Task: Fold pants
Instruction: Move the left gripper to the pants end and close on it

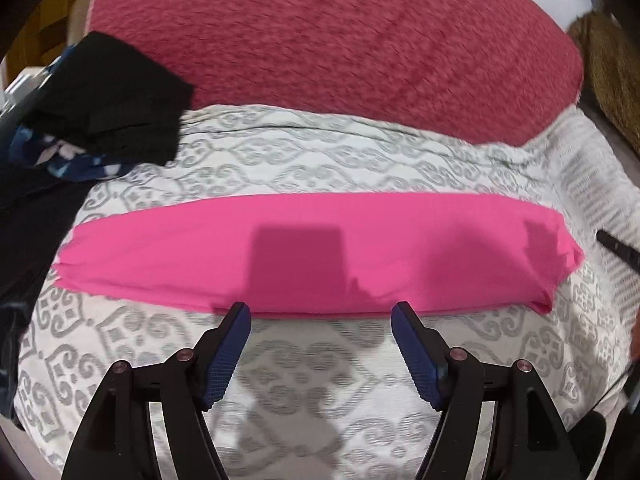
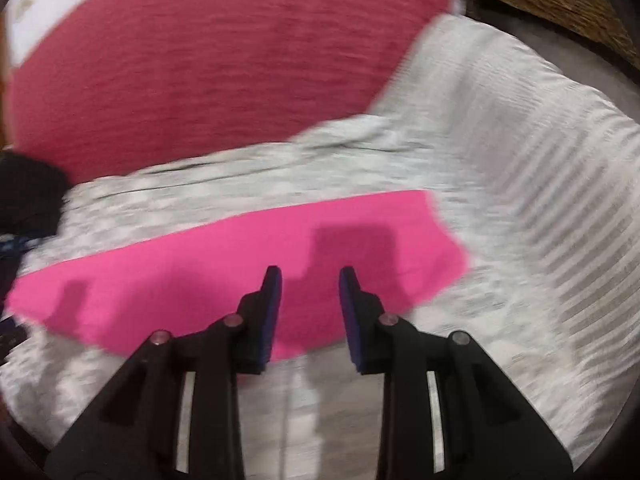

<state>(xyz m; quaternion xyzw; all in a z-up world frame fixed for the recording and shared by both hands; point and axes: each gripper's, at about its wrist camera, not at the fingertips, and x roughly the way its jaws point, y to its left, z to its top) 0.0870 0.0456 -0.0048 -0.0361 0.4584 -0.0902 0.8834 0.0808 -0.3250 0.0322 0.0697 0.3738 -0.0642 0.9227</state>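
Observation:
Bright pink pants (image 1: 312, 248) lie as a long flat strip across a white and grey patterned cloth (image 1: 320, 360). My left gripper (image 1: 322, 314) is open and empty, just in front of the strip's near edge. In the right wrist view the pants (image 2: 200, 280) stretch from left to centre. My right gripper (image 2: 310, 276) is open and empty, hovering over the right part of the strip. That view is blurred.
A dark red textured cover (image 1: 340, 40) lies behind the patterned cloth. A pile of black and blue clothes (image 1: 100, 104) sits at the left. A woven brown object (image 1: 608, 64) is at the far right. The other gripper's tip (image 1: 620, 248) shows at the right edge.

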